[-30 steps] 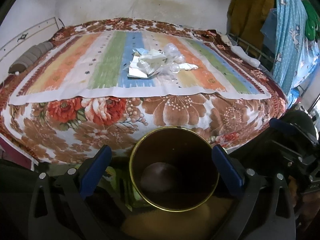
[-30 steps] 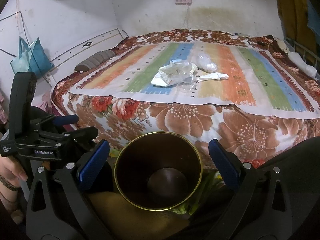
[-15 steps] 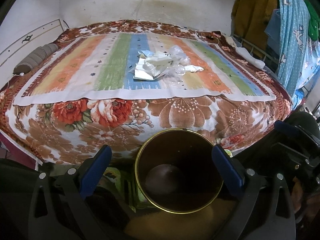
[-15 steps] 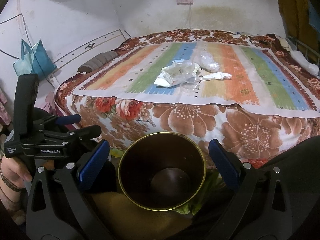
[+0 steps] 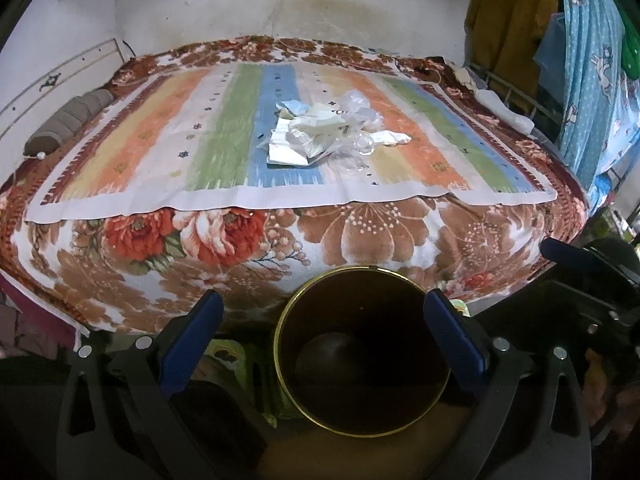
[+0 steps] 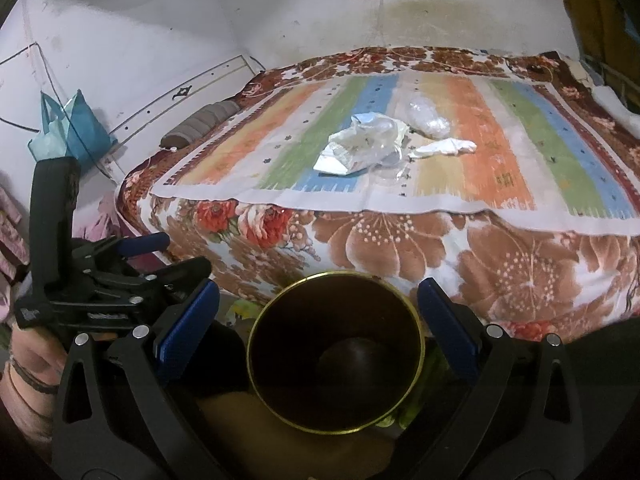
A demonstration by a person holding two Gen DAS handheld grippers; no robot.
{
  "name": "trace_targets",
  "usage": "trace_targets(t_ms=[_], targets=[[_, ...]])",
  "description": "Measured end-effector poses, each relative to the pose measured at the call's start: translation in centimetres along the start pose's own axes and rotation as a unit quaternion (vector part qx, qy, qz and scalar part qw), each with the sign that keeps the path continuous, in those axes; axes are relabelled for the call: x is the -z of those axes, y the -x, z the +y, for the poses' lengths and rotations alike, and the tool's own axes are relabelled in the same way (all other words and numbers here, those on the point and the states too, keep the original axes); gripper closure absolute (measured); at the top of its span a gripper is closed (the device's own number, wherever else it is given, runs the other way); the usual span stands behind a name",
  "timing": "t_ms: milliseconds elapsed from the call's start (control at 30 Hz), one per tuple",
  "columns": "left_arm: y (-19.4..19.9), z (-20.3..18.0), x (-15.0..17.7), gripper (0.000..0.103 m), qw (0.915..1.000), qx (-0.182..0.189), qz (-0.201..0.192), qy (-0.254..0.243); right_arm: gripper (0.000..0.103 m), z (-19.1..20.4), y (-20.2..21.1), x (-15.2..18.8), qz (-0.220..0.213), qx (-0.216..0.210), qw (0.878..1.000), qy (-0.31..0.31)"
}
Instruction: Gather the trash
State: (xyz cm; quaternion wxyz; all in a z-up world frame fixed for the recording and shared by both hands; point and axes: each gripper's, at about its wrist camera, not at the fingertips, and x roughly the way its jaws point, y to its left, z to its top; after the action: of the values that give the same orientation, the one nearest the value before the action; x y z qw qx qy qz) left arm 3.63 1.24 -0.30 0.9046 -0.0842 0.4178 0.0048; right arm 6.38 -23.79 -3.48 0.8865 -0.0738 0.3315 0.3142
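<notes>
A heap of white wrappers and clear plastic trash (image 5: 320, 136) lies in the middle of the striped sheet on the bed; it also shows in the right wrist view (image 6: 368, 148), with a clear bag (image 6: 426, 118) and a crumpled white wrapper (image 6: 444, 148) beside it. A dark bin with a gold rim (image 5: 362, 364) stands on the floor before the bed, also seen in the right wrist view (image 6: 334, 364). My left gripper (image 5: 320, 332) is open and empty over the bin. My right gripper (image 6: 316, 324) is open and empty over it too.
The bed (image 5: 360, 240) carries a floral blanket under the striped sheet. A grey bolster (image 5: 68, 124) lies at its left. Clothes (image 5: 580, 64) hang at the right. A teal bag (image 6: 68, 128) hangs on the left wall. The left gripper's body (image 6: 100, 276) shows left of my right gripper.
Both grippers have tilted up and shifted slightly; the bin sits a little more to the right in each view. Both stay open and empty.
</notes>
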Motion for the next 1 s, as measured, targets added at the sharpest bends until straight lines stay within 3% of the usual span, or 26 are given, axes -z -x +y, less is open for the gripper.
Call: trace_targets(t_ms=[133,200,567,733,1000], targets=[[0.1,1.4,-1.6,0.006,0.9999,0.001,0.005,0.013,0.009,-0.5,-1.1,-1.6,0.019,0.0,1.0,0.004],[0.1,1.9,-2.5,0.006,0.9999,-0.009,0.002,0.013,0.009,-1.1,-1.9,-2.4,0.052,0.008,0.999,0.003],[-2.2,2.1,-6.8,0.006,0.9981,-0.046,0.02,-0.035,0.009,-2.4,-4.5,-6.8,0.041,0.014,0.999,0.01],[-3.9,3.4,-9.0,0.006,0.9981,-0.002,0.06,-0.015,0.009,-3.5,-5.4,-8.1,0.044,0.007,0.999,-0.003],[-6.1,4.7,-12.1,0.006,0.9972,0.017,0.072,0.008,0.009,-4.5,-7.5,-10.6,0.054,0.015,0.998,0.0]])
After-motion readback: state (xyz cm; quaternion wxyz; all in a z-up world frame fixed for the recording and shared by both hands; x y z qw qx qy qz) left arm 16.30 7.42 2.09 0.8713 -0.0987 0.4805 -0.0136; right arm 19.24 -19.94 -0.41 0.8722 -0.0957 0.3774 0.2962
